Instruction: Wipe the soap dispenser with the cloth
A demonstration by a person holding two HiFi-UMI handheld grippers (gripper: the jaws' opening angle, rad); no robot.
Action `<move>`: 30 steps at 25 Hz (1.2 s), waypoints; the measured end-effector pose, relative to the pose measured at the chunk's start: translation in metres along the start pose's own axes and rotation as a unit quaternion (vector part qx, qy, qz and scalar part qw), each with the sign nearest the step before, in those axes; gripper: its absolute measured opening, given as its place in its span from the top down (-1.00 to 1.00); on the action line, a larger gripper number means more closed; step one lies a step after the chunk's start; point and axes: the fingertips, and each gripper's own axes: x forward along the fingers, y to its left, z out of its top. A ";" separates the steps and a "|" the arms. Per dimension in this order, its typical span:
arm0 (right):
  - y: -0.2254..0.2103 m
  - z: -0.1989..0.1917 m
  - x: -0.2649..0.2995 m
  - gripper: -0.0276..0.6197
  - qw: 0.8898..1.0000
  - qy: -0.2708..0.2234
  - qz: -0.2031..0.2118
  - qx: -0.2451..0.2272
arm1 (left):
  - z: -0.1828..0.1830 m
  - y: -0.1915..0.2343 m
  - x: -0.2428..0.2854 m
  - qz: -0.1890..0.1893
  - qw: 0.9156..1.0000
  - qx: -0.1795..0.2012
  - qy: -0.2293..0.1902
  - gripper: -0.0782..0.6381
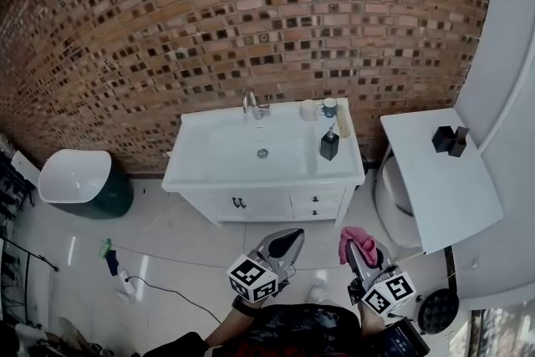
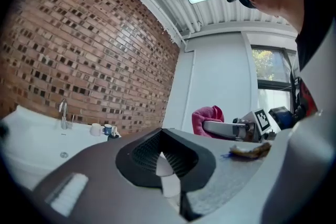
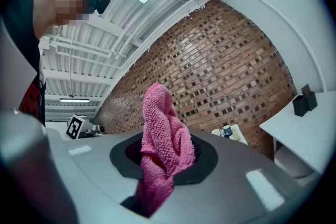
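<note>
Brick wall (image 1: 251, 12) is seen behind a white vanity (image 1: 192, 171), into whose top a basin with a chrome faucet (image 1: 255, 104) is set. The soap dispenser (image 1: 329, 145), a dark bottle with a pump, is stood upright on the vanity's right end, near the front edge, and two small cups (image 1: 319, 108) are placed behind it against the wall. A white and green bin (image 1: 84, 180) is set on the tiled floor to the left of the vanity, and a white shelf (image 1: 443, 188) bearing two black blocks (image 1: 450, 140) is seen to its right. Both grippers are held low in the head view, well apart from the vanity and pointed toward it. The left gripper (image 1: 288, 238) is clenched with its jaws together, and nothing is held between them. The right gripper (image 1: 358, 257) is closed on the pink cloth (image 3: 160, 134), which is pinched between the jaws and bunched up above them, with a fold hanging down below. No contact is made between the cloth and the soap dispenser.
</note>
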 end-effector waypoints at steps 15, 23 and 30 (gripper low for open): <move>-0.119 0.020 0.149 0.68 0.996 -0.009 -0.088 -0.001 | 0.003 0.179 0.110 -0.019 0.999 -0.016 0.023 0.78; -0.161 0.058 0.281 0.67 0.994 -0.028 -0.101 -0.041 | 0.066 0.310 0.177 -0.067 0.998 0.010 0.002 0.78; -0.196 0.043 0.311 0.67 0.991 -0.005 -0.130 -0.012 | 0.064 0.337 0.214 -0.104 0.994 0.014 0.034 0.78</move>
